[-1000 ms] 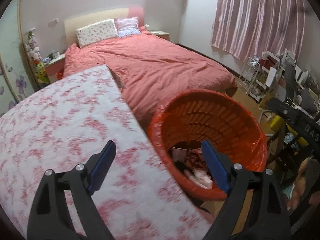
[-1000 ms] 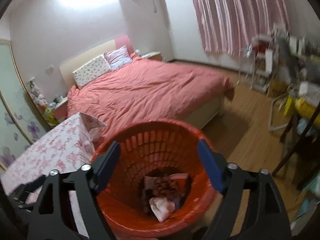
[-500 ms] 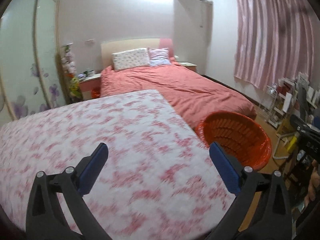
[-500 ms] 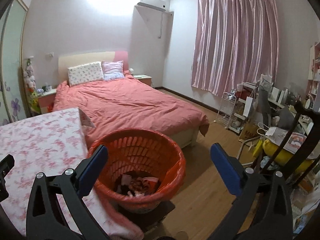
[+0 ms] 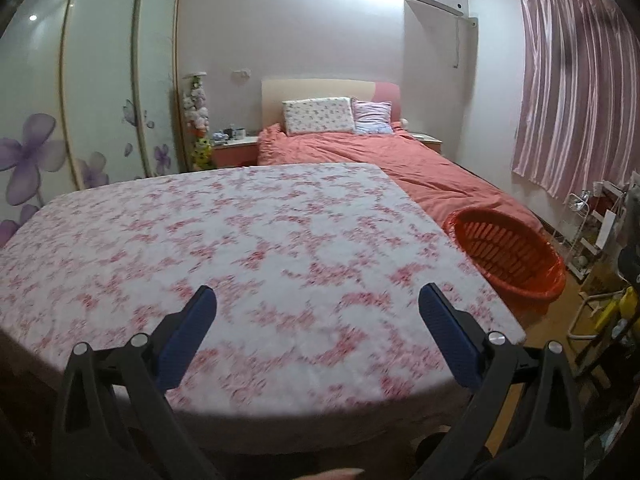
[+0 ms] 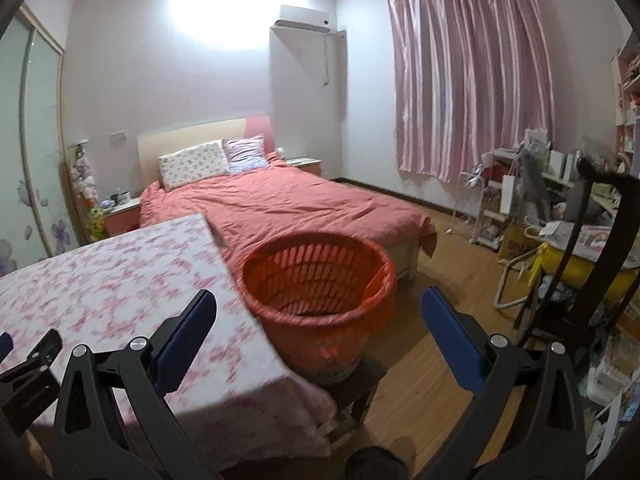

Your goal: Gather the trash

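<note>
Left wrist view, nearest: the left gripper [image 5: 318,304] hangs over the near edge of the table [image 5: 248,240], fingers spread wide, nothing between them.
Right wrist view, nearest: the right gripper [image 6: 319,306] points past the table's corner toward the basket, fingers [image 6: 450,338] spread wide and bare; the tip of the left gripper shows at the lower left edge.
Jaws: both pairs have just been opening and now stand at their widest, with no object between either pair.
Table: covered in a pink-flowered cloth; no litter shows on the cloth in either view, though motion blur softens the surface.
Basket: the orange basket [image 6: 320,296] stands on a low dark stool [image 6: 356,380] just beside the table's right edge, between table and bed [image 6: 288,208].
Trash: from this angle the basket's inside wall hides its floor, so the contents cannot be seen now.
Progress: judging by the bare cloth and empty fingers, the collecting looks finished or nearly so; nothing more to pick up is in sight.
Change: a second ago both grippers hung right over the basket mouth, with crumpled wrappers visible at its bottom; both have since pulled back and away, so the basket sits farther off and the table fills the left view.
</note>
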The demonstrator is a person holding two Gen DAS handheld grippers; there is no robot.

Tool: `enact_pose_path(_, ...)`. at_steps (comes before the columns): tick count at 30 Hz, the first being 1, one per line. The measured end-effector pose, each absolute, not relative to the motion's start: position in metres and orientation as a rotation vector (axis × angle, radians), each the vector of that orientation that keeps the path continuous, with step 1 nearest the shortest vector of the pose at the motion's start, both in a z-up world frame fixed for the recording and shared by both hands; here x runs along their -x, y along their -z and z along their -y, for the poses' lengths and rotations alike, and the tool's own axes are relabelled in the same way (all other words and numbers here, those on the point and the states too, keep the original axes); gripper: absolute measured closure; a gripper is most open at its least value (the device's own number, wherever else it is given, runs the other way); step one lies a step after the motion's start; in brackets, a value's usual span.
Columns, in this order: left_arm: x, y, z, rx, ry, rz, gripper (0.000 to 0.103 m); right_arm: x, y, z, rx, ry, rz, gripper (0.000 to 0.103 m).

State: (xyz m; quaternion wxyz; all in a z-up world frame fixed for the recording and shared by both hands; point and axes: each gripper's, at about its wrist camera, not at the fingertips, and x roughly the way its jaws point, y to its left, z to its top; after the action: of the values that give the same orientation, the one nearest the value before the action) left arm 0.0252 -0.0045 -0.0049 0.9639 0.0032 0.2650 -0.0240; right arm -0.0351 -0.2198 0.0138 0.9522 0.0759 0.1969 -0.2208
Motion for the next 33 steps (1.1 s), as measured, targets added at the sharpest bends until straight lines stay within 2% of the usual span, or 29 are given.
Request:
enact_pose_path(15, 0.007, 0.002, -0.006, 0.016, 0.038, -0.468, 0.004, 0.042, 0.004, 0.193, -0.117, 0.440, -0.467, 0.002)
enact_pose_path(33, 0.000, 0.009, -0.008, 0.055, 0.040, -0.571, 0.004, 0.043, 0.010, 0.190, -0.124, 0.453, -0.557, 0.002)
